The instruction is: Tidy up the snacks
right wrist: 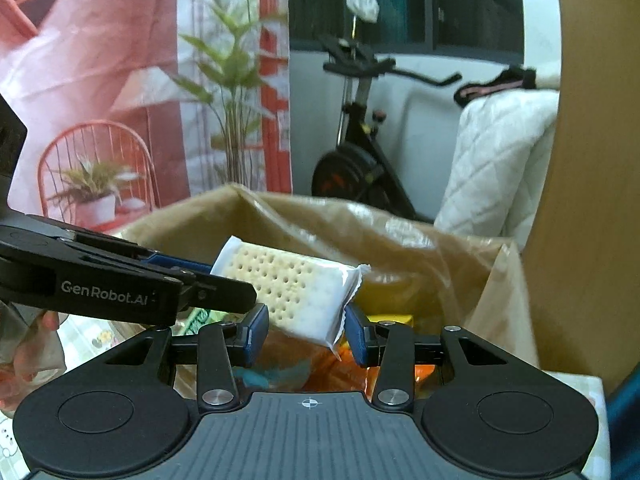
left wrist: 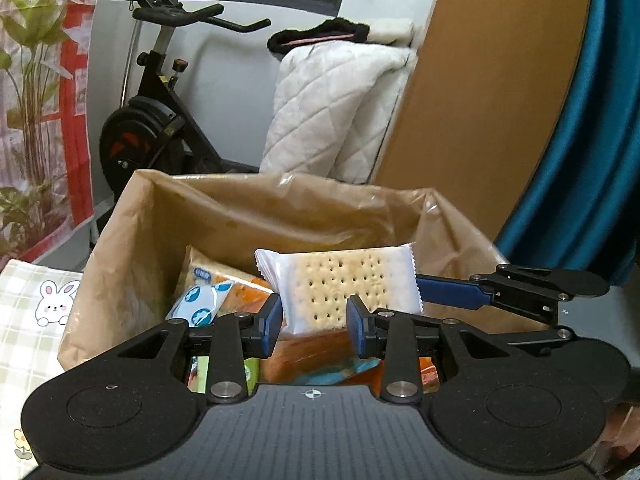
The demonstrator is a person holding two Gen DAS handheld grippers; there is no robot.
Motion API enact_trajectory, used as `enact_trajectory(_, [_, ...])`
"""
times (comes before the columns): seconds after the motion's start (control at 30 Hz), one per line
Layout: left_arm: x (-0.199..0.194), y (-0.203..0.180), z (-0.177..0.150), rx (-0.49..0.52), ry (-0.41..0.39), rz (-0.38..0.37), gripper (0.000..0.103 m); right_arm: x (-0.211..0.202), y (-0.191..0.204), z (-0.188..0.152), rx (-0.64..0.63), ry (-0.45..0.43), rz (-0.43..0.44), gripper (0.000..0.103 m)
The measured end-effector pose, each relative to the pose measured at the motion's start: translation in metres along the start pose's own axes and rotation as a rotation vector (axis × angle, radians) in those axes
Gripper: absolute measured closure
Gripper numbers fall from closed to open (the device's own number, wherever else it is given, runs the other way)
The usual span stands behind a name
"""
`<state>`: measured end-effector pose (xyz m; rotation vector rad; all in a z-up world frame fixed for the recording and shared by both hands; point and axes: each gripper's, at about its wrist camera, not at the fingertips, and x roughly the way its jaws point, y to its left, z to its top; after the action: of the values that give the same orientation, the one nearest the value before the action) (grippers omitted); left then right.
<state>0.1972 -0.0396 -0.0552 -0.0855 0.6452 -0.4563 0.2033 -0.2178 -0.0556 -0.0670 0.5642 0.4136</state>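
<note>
Crackers point(left wrist: 340, 284), one sealed white pack, hang over the open brown bag point(left wrist: 224, 216), apparently held up so they can drop among the snacks already inside. Left tool point(left wrist: 313, 326) pinches the pack's lower end; right tool point(right wrist: 305, 328) grips its other end, both closed on it. "GenRobot.AI" is printed on the left tool's side. Bag stands on a checked counter point(left wrist: 24, 320).

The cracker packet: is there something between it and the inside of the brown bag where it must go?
Nothing visible blocks it. The cracker packet is held by both the left hand-held gripper and the right hand-held gripper above the open brown bag, whose mouth is wide. Other snacks already lie below.
</note>
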Motion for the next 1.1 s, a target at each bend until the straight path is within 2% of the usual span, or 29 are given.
enact_trajectory(0.33, [-0.004, -0.004, -0.002, 0.04, -0.003, 0.021, 0.065, 0.002, 0.002, -0.012, 0.045, 0.033, -0.014, 0.058])
enact_trajectory(0.4, [-0.006, -0.004, -0.002, 0.043, -0.009, 0.015, 0.06, 0.001, 0.002, -0.013, 0.052, 0.033, -0.02, 0.057])
enact_trajectory(0.47, [-0.008, -0.004, -0.001, 0.047, -0.019, 0.009, 0.051, -0.001, 0.0, -0.012, 0.06, 0.033, -0.031, 0.053])
enact_trajectory(0.53, [-0.011, -0.007, -0.001, 0.062, -0.03, 0.019, 0.046, -0.003, -0.001, -0.014, 0.068, 0.03, -0.039, 0.049])
enact_trajectory(0.63, [-0.018, -0.01, 0.0, 0.084, -0.057, 0.074, 0.027, -0.008, -0.003, -0.015, 0.084, 0.022, -0.051, 0.04])
enact_trajectory(0.7, [-0.024, -0.008, 0.001, 0.083, -0.077, 0.096, 0.025, -0.012, -0.005, -0.016, 0.095, 0.016, -0.058, 0.036])
enact_trajectory(0.9, [-0.04, -0.006, 0.006, 0.075, -0.105, 0.158, 0.019, -0.027, -0.005, -0.016, 0.119, -0.02, -0.082, 0.015])
enact_trajectory(1.1, [-0.069, -0.01, 0.008, 0.099, -0.163, 0.236, 0.014, -0.052, -0.001, -0.013, 0.154, -0.077, -0.117, 0.004])
